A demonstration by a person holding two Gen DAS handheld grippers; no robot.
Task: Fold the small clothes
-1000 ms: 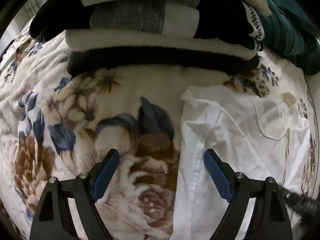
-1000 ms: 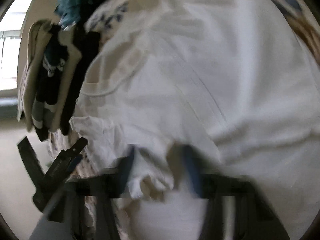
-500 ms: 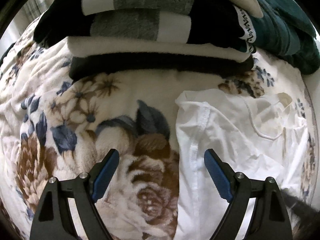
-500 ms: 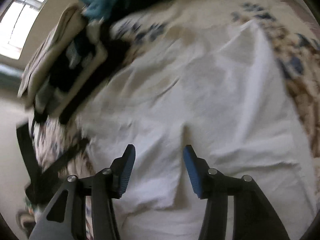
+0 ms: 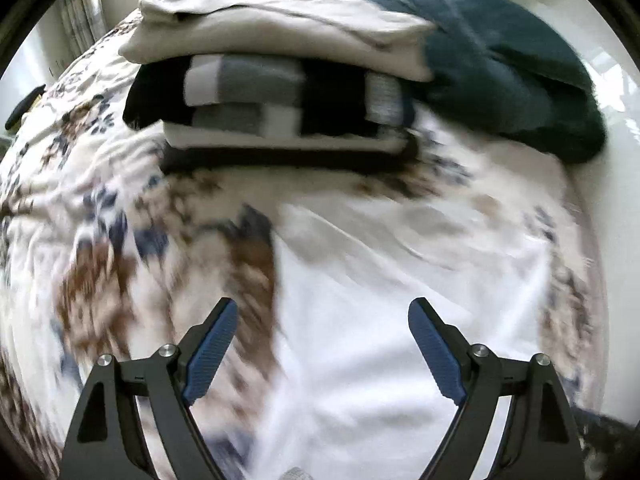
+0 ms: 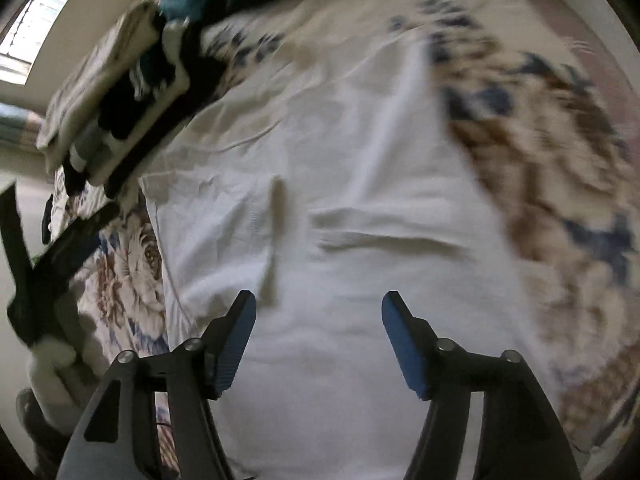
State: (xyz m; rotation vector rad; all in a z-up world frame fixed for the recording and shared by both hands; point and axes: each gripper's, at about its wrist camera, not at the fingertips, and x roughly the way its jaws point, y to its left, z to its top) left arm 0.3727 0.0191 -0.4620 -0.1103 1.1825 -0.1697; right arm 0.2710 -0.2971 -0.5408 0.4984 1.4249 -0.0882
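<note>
A small white garment (image 5: pixel 392 292) lies spread on the floral blanket (image 5: pixel 96 240); in the right wrist view the same white garment (image 6: pixel 340 208) fills the middle, creased and partly folded over itself. My left gripper (image 5: pixel 322 316) hangs above its left edge, open, nothing between the blue pads. My right gripper (image 6: pixel 318 310) hovers over the cloth with its jaws opening; no fabric sits between them. The left gripper (image 6: pixel 44 264) shows as a dark shape at the left of the right wrist view.
A stack of folded clothes (image 5: pixel 280 92) in cream, black and grey sits at the far side of the blanket, with a dark teal garment (image 5: pixel 508 64) heaped beside it. The stack (image 6: pixel 120 92) also appears upper left in the right wrist view. A window (image 6: pixel 36 28) lies beyond.
My right gripper let go of the white cloth it was pinching, opened and rose. My left gripper, open throughout, also lifted away, so more of the stack and garment shows.
</note>
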